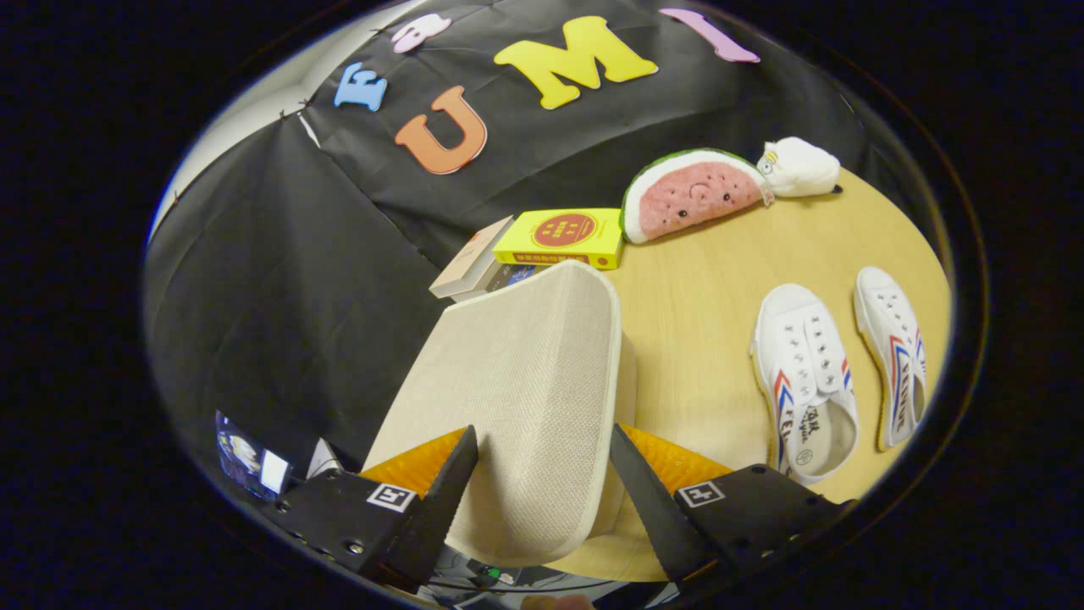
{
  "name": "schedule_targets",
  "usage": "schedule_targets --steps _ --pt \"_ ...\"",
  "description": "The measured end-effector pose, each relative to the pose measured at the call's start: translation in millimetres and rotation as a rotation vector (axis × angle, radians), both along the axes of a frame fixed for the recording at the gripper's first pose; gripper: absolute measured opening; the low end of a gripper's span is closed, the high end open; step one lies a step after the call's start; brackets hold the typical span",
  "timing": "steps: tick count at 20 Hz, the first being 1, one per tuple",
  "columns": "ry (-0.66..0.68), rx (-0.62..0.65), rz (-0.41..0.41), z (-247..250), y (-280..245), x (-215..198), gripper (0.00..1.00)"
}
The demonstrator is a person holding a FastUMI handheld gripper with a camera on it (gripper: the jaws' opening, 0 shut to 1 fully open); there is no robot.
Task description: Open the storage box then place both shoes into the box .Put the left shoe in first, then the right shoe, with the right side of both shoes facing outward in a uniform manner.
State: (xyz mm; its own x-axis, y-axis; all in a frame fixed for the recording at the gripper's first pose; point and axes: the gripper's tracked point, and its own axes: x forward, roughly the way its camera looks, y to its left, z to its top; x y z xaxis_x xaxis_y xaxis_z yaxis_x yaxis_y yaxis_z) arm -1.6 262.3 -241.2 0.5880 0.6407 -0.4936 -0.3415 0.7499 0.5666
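Gripper [542, 474]: fingers spread apart, the raised beige fabric lid [525, 381] seen between them, contact not discernible | storage box [625, 381]: body largely hidden behind lid | white shoes [804, 381] [893, 356]: side by side on wooden table [703, 296], beyond the right finger.

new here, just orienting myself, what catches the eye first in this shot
The beige fabric lid of the storage box stands raised between the fingers of the tongs, which flank it spread apart. Beyond, on the wooden table, two white shoes lie side by side, with a watermelon plush and yellow book by the wall.
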Motion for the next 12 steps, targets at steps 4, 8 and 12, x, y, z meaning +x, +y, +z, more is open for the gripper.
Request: schedule_targets --steps 4,8,12 --pt "0.092 0.095 -0.009 -1 4 -3 0.96" --pt "0.147 0.124 -0.005 0 6 -6 0.96" --pt "0.139 0.102 -0.041 8 -14 -3 0.79"
